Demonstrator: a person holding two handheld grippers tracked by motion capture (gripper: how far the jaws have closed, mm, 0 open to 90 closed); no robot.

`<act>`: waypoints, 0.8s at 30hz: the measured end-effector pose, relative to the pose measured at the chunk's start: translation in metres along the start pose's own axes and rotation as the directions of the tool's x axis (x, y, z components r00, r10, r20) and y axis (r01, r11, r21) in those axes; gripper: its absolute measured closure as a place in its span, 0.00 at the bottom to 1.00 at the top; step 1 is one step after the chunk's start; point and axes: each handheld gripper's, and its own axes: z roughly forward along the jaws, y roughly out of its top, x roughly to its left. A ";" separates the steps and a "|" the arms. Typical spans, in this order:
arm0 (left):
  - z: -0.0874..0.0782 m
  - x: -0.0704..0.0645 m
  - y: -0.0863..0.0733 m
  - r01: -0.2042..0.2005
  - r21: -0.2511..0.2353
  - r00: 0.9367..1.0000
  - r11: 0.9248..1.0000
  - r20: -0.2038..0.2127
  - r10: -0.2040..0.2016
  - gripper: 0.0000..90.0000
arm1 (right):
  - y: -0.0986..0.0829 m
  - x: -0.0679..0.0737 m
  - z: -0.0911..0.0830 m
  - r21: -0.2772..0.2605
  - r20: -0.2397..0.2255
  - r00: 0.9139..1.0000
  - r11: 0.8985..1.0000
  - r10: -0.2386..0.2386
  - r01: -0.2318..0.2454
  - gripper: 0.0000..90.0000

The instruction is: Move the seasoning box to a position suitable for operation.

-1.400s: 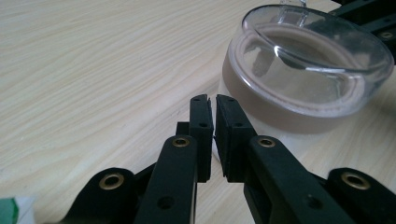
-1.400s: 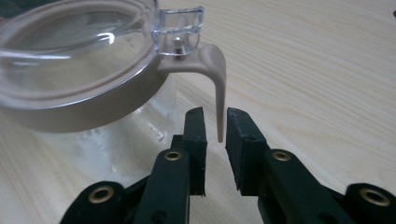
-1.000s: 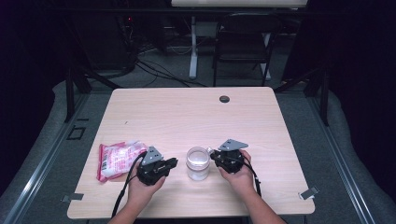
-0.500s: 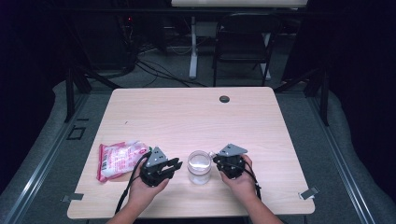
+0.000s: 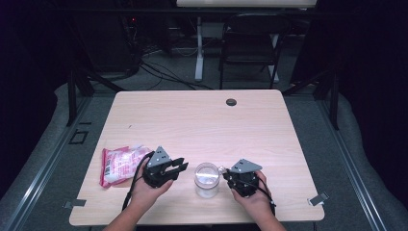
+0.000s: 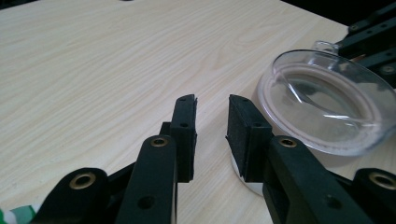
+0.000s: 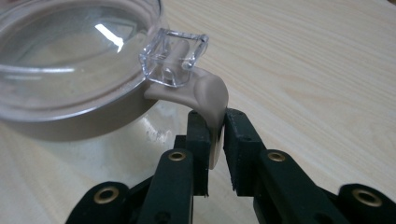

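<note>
Jar: small clear jar point(image 5: 207, 180) with a see-through lid, sitting on the wooden table point(image 5: 202, 120) near the front edge, right between the two grippers.

Lid tab: there's a beige latch tab point(image 7: 205, 95) hanging off a clear hinge block on the lid rim, on the jar's right side.

Right gripper: the right gripper point(image 7: 215, 135) has its jaws pinched on the lower end of that beige tab, so it's clamped on the latch, not the jar body. In the high view it sits just right of the jar point(image 5: 235, 177), hand wrapped around it.

Left gripper: the left gripper point(image 6: 211, 121) has a narrow gap between the pads, nothing in there, just tabletop showing through. It's just left of the jar, not touching as far as I can tell.

Snack bag: pink and white packet point(image 5: 120, 163) lying flat on the table further left, just beside the left hand.

Table hole: dark round grommet point(image 5: 231, 102) near the far edge, well away from everything.
</note>
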 end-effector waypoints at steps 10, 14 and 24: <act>0.001 -0.009 0.001 -0.021 0.015 1.000 1.000 0.000 0.021 0.83 | -0.005 0.003 -0.026 -0.004 -0.073 0.997 1.000 0.020 -0.020 0.84; -0.005 -0.008 -0.004 -0.015 0.018 1.000 1.000 -0.001 0.015 0.84 | -0.002 0.003 -0.042 -0.037 -0.051 0.998 0.999 0.036 -0.038 0.82; -0.014 -0.005 -0.006 0.013 -0.005 1.000 1.000 -0.001 -0.013 0.82 | 0.022 0.002 -0.060 -0.108 -0.022 0.994 0.988 0.108 -0.109 0.77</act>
